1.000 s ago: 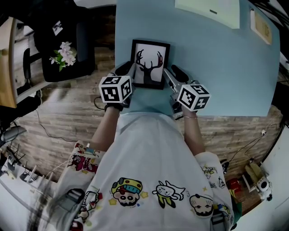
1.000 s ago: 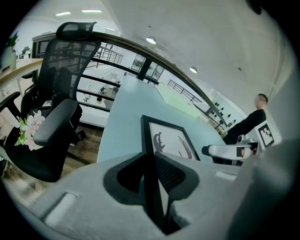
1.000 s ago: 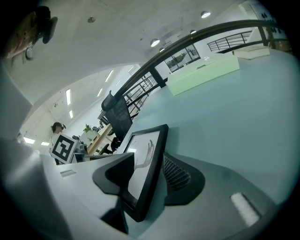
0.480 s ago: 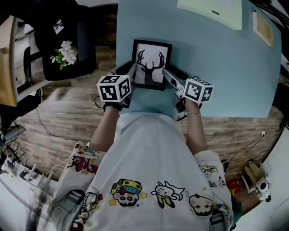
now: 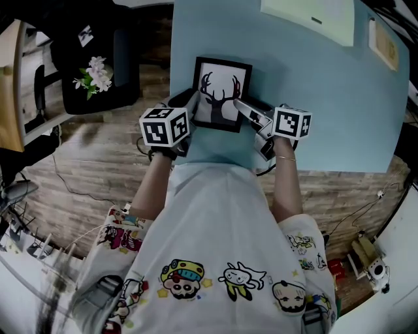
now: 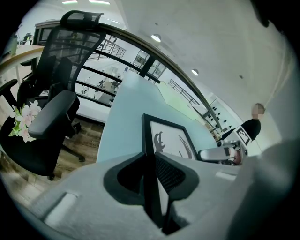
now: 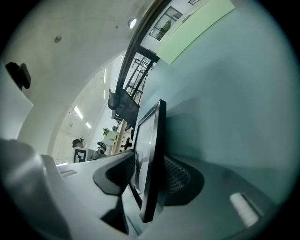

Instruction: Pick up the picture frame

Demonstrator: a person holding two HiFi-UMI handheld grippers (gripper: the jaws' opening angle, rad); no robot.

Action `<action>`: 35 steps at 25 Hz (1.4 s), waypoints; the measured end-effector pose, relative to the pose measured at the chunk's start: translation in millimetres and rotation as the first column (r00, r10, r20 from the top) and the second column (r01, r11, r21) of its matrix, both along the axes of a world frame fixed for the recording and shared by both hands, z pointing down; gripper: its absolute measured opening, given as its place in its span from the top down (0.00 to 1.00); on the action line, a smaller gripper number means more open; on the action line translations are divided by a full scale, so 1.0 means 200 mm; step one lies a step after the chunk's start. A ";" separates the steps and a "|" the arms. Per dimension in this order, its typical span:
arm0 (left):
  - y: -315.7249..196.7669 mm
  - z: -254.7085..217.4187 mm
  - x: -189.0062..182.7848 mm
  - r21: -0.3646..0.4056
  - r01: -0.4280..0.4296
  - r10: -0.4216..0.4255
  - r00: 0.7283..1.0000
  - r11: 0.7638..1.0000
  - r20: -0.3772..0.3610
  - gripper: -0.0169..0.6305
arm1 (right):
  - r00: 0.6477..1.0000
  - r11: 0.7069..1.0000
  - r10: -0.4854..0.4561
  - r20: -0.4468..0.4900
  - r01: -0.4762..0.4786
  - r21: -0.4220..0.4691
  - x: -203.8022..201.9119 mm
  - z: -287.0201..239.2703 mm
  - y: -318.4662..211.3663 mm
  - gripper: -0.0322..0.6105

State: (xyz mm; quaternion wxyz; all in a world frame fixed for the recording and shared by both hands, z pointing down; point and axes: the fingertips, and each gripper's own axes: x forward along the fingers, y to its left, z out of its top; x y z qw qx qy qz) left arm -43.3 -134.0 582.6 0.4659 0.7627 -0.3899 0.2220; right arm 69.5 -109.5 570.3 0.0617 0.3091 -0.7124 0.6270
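A black picture frame [image 5: 221, 94] with a deer-antler print lies on the light blue table [image 5: 326, 98], close to its near edge. My left gripper [image 5: 191, 112] is at the frame's lower left corner. In the left gripper view the picture frame's thin edge [image 6: 149, 140] runs between the pads, and my left gripper [image 6: 152, 176] is shut on it. My right gripper [image 5: 243, 107] straddles the frame's lower right edge. In the right gripper view the picture frame [image 7: 152, 154] stands tilted between the wide jaws of my right gripper [image 7: 149, 178]. These jaws have just been closing and show no firm press.
A black office chair [image 5: 98, 59] with a sprig of pale flowers [image 5: 95, 75] stands left of the table. A pale green sheet [image 5: 310, 19] and a tan flat item [image 5: 382, 42] lie at the table's far side. A person [image 6: 253, 124] stands far off.
My right gripper's marker cube has shifted right and rolled, with its jaws staying at the frame's right edge. The left gripper and the frame have kept their places.
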 end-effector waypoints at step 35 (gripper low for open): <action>0.00 0.00 0.01 0.002 -0.035 0.035 0.999 0.999 -0.003 0.87 | 0.949 0.984 -0.117 0.294 0.150 -0.095 -0.17 -0.03 -0.07 0.81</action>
